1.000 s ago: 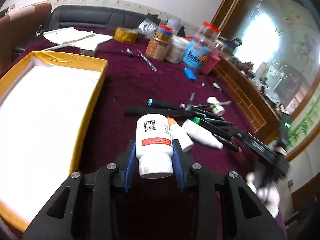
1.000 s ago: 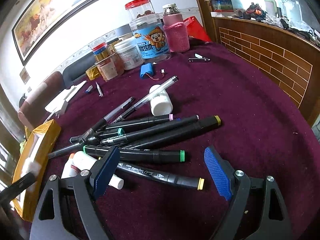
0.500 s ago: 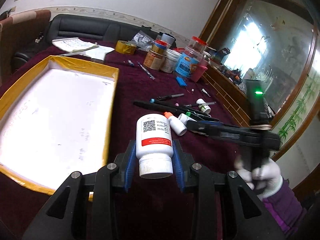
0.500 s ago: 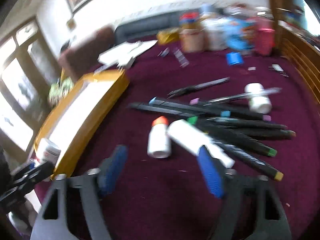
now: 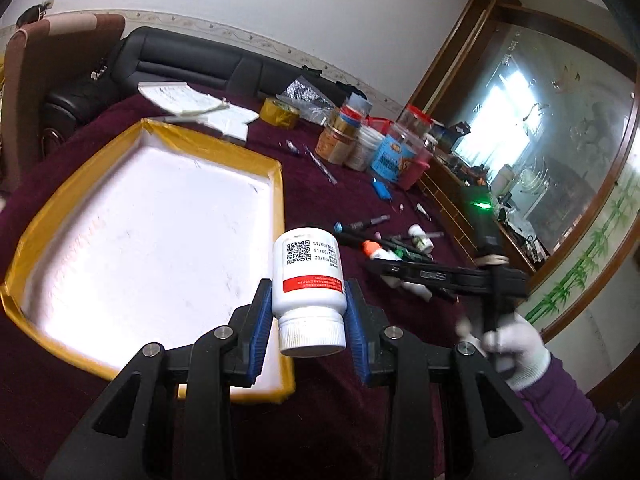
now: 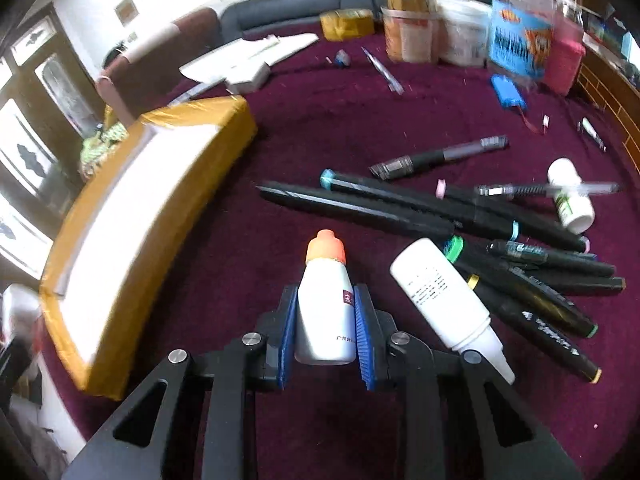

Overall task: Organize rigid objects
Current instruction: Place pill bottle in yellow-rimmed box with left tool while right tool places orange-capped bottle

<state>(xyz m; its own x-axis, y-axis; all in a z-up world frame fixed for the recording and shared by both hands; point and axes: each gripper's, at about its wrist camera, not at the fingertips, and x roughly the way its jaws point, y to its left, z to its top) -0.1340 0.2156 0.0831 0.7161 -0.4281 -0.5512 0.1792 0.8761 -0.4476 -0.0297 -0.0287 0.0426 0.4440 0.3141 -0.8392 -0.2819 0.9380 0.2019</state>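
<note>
My left gripper [image 5: 309,285] is shut on a white pill bottle [image 5: 308,264] with a red band, cap toward the camera, held over the near right corner of the yellow-rimmed white tray [image 5: 277,200]. In the right wrist view my right gripper [image 6: 326,294] points down at the maroon tablecloth. Its jaws are closing, and the blue pads [image 6: 289,320] touch both sides of a small white bottle with an orange cap [image 6: 326,312]. From the left wrist view the right gripper's black body [image 5: 424,276] shows, held by a white-gloved hand [image 5: 516,344].
Right of the orange-capped bottle lie a larger white squeeze bottle [image 6: 444,296], several black markers [image 6: 400,208], pens and a small white bottle [image 6: 570,200]. The tray's side wall [image 6: 120,240] stands at the left. Jars [image 6: 460,32], a tape roll [image 5: 279,112] and papers [image 6: 248,58] fill the back.
My left gripper carried the pill bottle leftward, over the tray's corner. My right gripper swung from the markers to the orange-capped bottle, and its wide jaws closed in on it.
</note>
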